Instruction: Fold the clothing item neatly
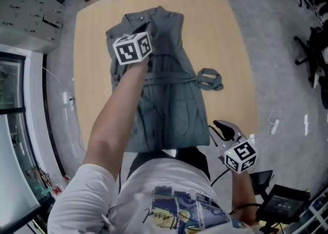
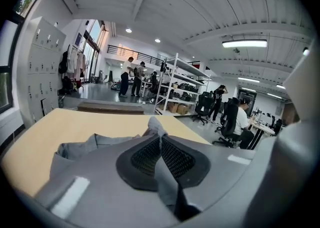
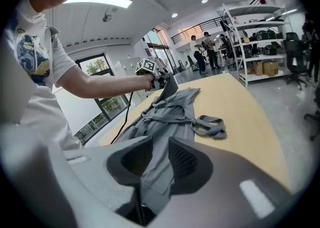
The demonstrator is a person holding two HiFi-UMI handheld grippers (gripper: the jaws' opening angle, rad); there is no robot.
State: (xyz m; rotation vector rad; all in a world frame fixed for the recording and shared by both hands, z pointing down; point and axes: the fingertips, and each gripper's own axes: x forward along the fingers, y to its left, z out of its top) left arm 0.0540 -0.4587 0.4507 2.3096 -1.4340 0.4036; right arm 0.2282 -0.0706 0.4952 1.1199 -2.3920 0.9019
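A grey-blue garment (image 1: 169,94) lies lengthwise on the light wooden table (image 1: 233,43), collar end far from me. Its tie belt (image 1: 210,79) trails off to the right. My left gripper (image 1: 147,28) is at the collar end, shut on a pinch of the grey fabric (image 2: 159,131) that sticks up between its pads. At the near right corner, my right gripper (image 1: 219,128) is just off the table edge, shut on the garment's hem (image 3: 159,169), which runs down between its jaws. The rest of the garment (image 3: 167,109) stretches away from it towards the left gripper (image 3: 162,84).
Grey floor surrounds the table. Black office chairs (image 1: 312,48) stand at the right, with a black device (image 1: 284,202) and cable near my right side. Windows and lockers (image 1: 25,12) line the left. Shelving (image 2: 182,87) and people (image 2: 131,76) stand far beyond the table.
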